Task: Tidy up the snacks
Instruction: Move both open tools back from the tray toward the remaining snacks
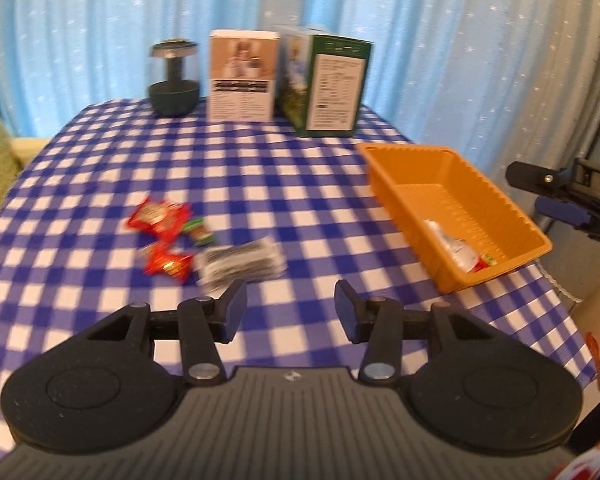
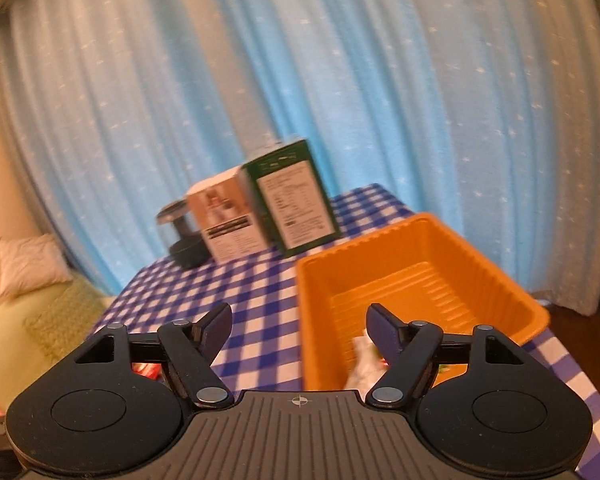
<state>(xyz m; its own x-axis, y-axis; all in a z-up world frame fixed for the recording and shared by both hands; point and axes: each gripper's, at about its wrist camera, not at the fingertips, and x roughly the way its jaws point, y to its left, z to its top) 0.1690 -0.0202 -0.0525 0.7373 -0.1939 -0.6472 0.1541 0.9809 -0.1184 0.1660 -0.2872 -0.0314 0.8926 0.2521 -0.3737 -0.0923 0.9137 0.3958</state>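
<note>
over the checked table (image 1: 300,184), left claw (image 1: 288,308) spread and empty, red snacks (image 1: 160,218) and a dark packet (image 1: 242,266) just beyond it, right claw (image 2: 298,332) spread and empty above the orange tray (image 2: 380,256), white packet (image 2: 362,364) inside, boxes (image 1: 242,76) at the far edge

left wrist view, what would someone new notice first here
The orange tray at the table's right edge stands out, with one white packet lying in its near end. Left of centre, red snack packets and a dark striped one are scattered on the blue checked tablecloth. Two boxes stand at the back.
</note>
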